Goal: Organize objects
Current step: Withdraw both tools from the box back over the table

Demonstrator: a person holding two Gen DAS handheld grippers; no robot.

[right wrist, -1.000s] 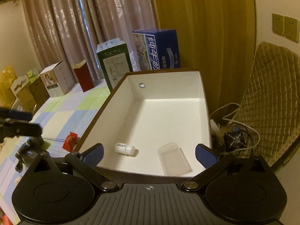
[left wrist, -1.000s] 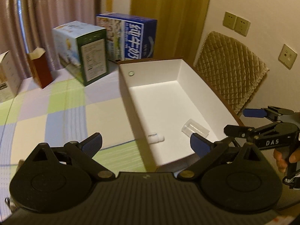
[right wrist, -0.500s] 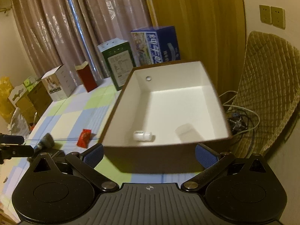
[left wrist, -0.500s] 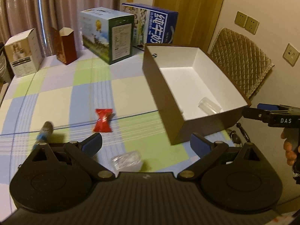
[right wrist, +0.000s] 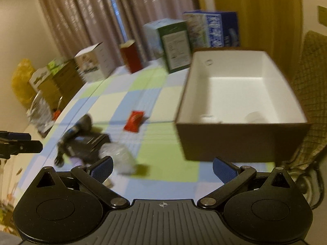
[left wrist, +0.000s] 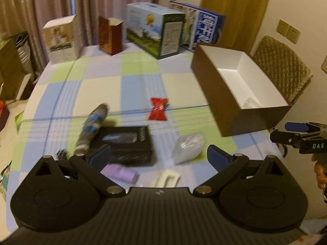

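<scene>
Writing first: the only bit I can properly read is "DAS" in white on the side of the right gripper (left wrist: 296,131), which pokes in at the right edge of the left wrist view. The blue carton (left wrist: 206,30) at the back of the table has big white Chinese characters on it, but they're too smeared to make out. The green-and-white carton (left wrist: 155,30) next to it has a printed label panel, also unreadable.

Fingers: the left gripper (left wrist: 159,156) has its blue pads spread wide, nothing between them, hanging over the near end of the checked tablecloth (left wrist: 98,89). Right gripper is just as wide apart in its own view and holds nothing either.

Stuff to sort is mostly loose on the cloth. A red candy wrapper (left wrist: 157,109) sits mid-table, a black box (left wrist: 124,143) nearer, with a dark tube-shaped thing (left wrist: 92,128) lying against its left side. A crinkly clear packet (left wrist: 189,147) is just right of the black box, and a purple item (left wrist: 122,173) and a white piece (left wrist: 166,179) lie closest to the left gripper. The brown box with white inside (right wrist: 243,138) stands on the right side, with a small white bottle (right wrist: 208,118) and a clear cup (right wrist: 255,117) already in it.
</scene>
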